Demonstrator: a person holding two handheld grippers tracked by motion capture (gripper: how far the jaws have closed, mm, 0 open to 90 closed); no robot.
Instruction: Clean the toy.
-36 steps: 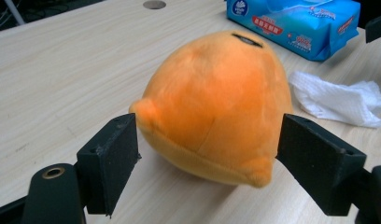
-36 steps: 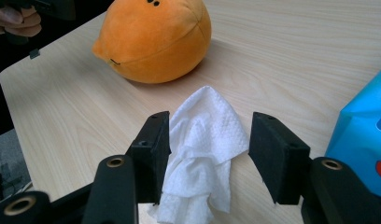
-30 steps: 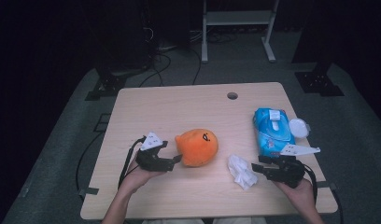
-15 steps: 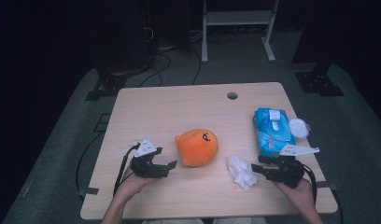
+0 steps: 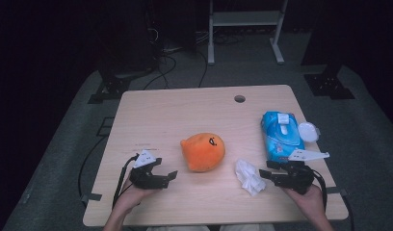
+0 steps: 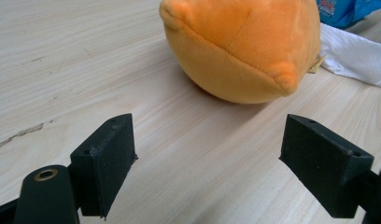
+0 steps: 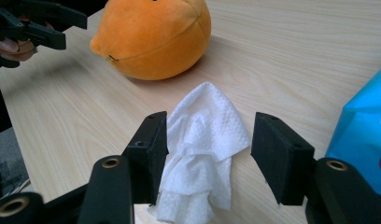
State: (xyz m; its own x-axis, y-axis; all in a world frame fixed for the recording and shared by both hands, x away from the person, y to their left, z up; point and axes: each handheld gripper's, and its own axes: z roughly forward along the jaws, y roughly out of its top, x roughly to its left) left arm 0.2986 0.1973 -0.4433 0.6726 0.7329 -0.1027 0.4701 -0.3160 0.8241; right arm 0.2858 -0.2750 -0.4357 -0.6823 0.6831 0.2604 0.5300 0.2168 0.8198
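The right claw (image 7: 205, 156) is wide open around the crumpled white paper wipe (image 7: 202, 154), which lies on the light wooden desk (image 5: 185, 115) right of the round orange plush toy (image 5: 203, 151). The left claw (image 6: 209, 163) is wide open and empty, near the toy's left side.

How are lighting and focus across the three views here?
High view: table lit, surroundings nearly black, slightly soft. Left gripper view: orange plush sharp, soft shadow beneath. Right gripper view: white wipe crisp between the open jaws, no glare.
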